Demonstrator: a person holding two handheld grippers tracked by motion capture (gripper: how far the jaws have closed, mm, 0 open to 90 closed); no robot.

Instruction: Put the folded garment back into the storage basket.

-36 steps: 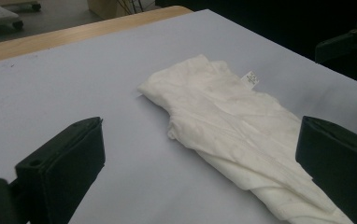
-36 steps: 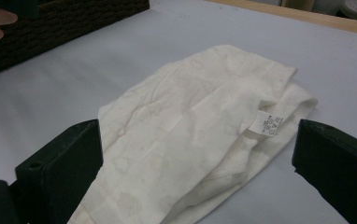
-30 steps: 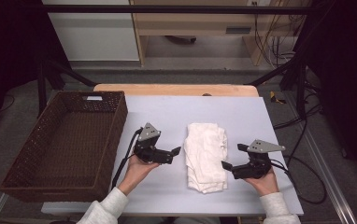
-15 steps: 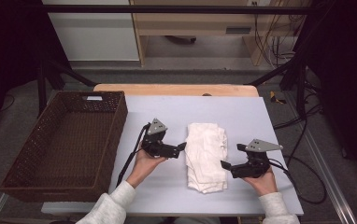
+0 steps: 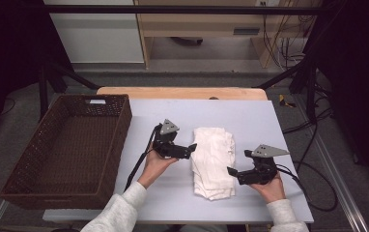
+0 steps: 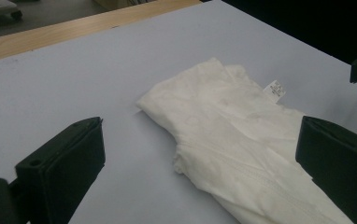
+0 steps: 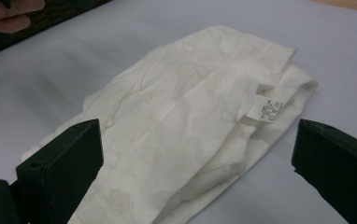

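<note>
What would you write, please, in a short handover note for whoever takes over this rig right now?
Left claw: open, empty, at the left edge of the folded white cloth.
Right claw: open, empty, at the cloth's right edge, nearer the person.
The cloth lies folded on the grey table, its label showing near one end.
The brown wicker basket stands to the left, with nothing in it.
Done: both claws lined up on the cloth.
Left: grasp it; probably move it to the basket.

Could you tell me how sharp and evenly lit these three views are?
High view: table brightly lit, surroundings dark, slightly soft. Left gripper view: white cloth fairly sharp, near jaws blurred. Right gripper view: the cloth's label shows, its print unreadable.
</note>
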